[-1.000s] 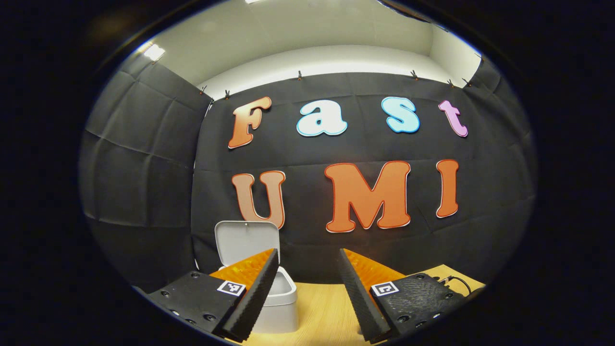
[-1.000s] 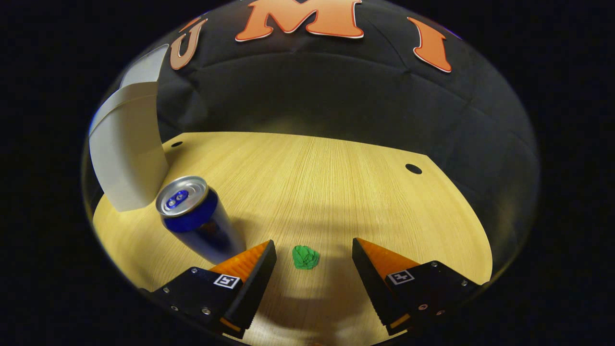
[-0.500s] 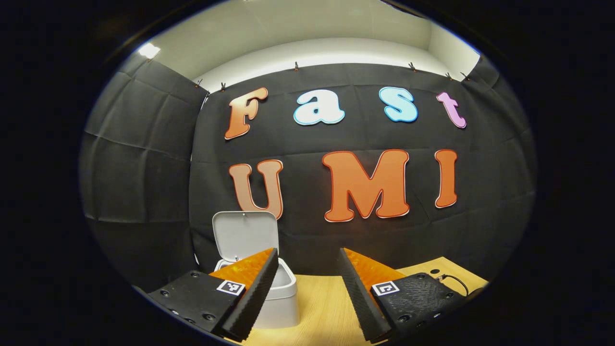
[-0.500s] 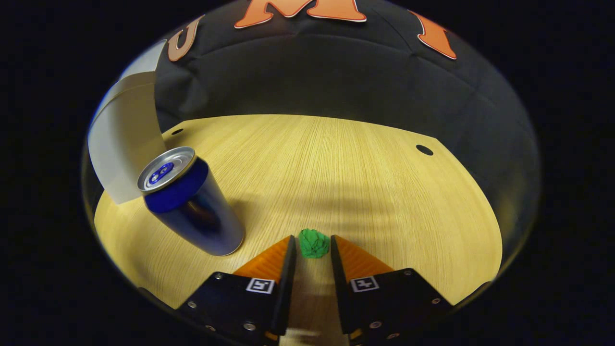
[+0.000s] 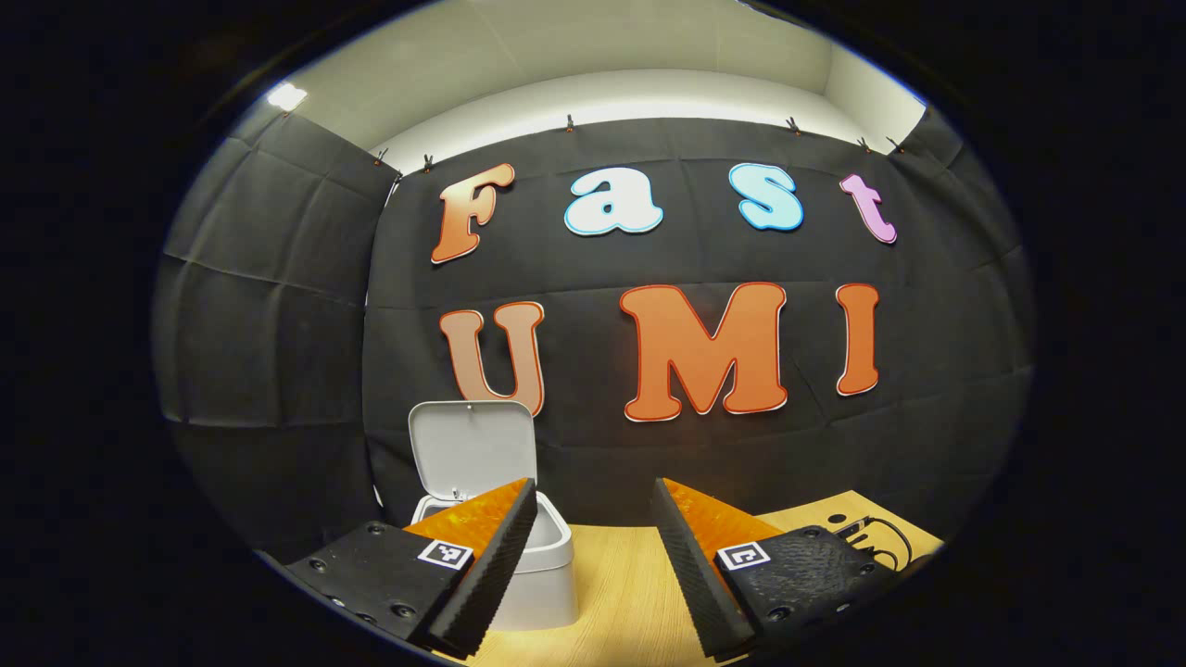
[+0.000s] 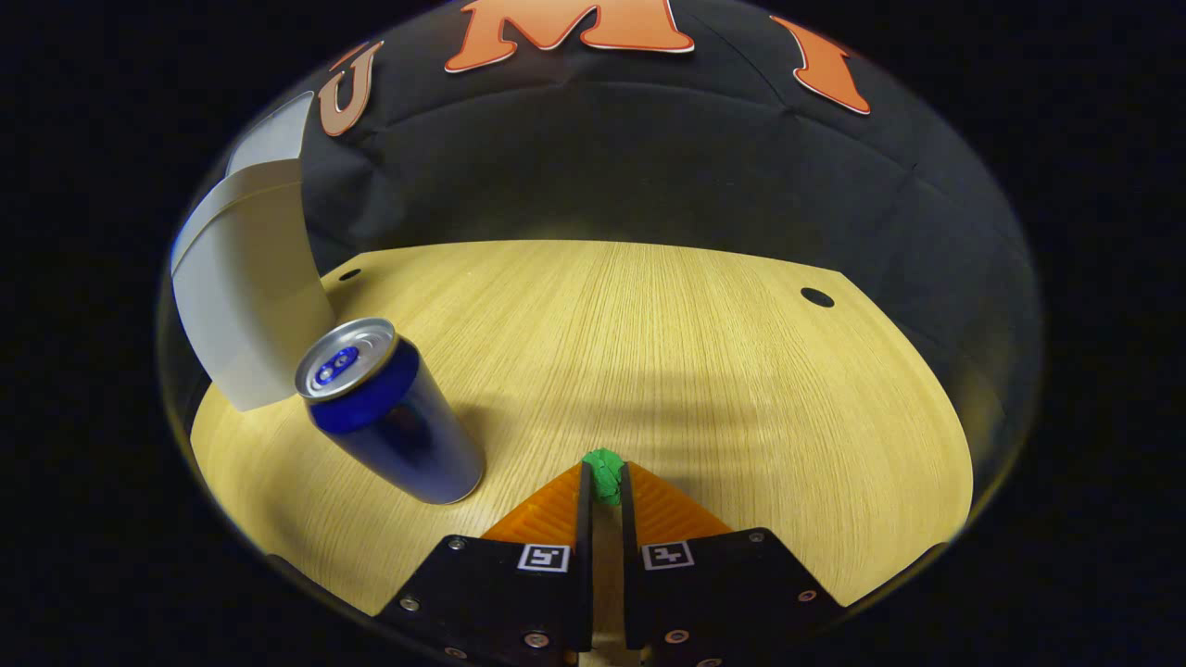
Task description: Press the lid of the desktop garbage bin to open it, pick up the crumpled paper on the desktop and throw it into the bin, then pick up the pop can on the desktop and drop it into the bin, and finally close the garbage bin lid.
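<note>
Pop can [image 6: 389, 412] stands on desktop [image 6: 704, 371], before the bin [image 6: 246, 296].

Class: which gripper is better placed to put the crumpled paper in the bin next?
Right. The right gripper is shut on the crumpled paper; the left gripper hangs open beside the open bin.

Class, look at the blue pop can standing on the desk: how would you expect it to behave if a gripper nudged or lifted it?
The pop can is tall and narrow, so a high nudge would probably tip it. Being round, it would likely roll. Its glossy wall may slip between fingers.
</note>
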`<state>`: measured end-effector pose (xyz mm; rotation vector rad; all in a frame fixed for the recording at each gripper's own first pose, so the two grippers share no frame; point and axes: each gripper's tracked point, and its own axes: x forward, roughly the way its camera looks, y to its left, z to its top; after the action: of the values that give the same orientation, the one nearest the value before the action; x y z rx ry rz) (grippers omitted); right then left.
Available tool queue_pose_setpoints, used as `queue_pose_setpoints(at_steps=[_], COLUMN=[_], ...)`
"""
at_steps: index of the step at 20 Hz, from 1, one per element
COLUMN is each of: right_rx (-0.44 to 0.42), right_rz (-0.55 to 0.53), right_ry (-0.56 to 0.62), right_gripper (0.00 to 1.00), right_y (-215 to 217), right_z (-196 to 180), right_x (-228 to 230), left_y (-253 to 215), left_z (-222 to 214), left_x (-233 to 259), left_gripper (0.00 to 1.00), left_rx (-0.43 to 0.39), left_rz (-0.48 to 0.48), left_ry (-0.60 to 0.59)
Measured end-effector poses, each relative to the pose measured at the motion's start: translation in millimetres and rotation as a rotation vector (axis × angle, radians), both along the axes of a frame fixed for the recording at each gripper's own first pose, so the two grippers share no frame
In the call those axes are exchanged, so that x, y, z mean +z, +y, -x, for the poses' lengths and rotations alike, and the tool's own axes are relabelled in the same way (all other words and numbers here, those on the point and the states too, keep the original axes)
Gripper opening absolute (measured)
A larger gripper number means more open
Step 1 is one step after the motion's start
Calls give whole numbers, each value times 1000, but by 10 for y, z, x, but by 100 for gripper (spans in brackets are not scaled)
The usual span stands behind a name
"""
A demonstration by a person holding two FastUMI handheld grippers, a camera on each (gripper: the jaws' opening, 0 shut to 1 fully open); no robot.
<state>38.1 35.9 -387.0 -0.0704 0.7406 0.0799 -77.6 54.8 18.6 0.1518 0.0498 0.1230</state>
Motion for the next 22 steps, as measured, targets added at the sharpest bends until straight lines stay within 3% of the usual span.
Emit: queue_pose_setpoints(at_steps=[8,17,22], right_rx=[19,81,129], right_rz=[-55,-128,-169], right_ry=[-86,-342,-426], right_gripper=[11,10,10], right_y=[62,407,732], right_z=[38,-120,-155], right_x=[495,1903,2456], left_y=[31,227,326], left_z=[21,24,12], left_x=[-17,-34,-45], left_gripper=[82,81,81], left_rx=[-15,-10,-12], left_rz=[28,89,93], left_ry=[-7,-26,-34])
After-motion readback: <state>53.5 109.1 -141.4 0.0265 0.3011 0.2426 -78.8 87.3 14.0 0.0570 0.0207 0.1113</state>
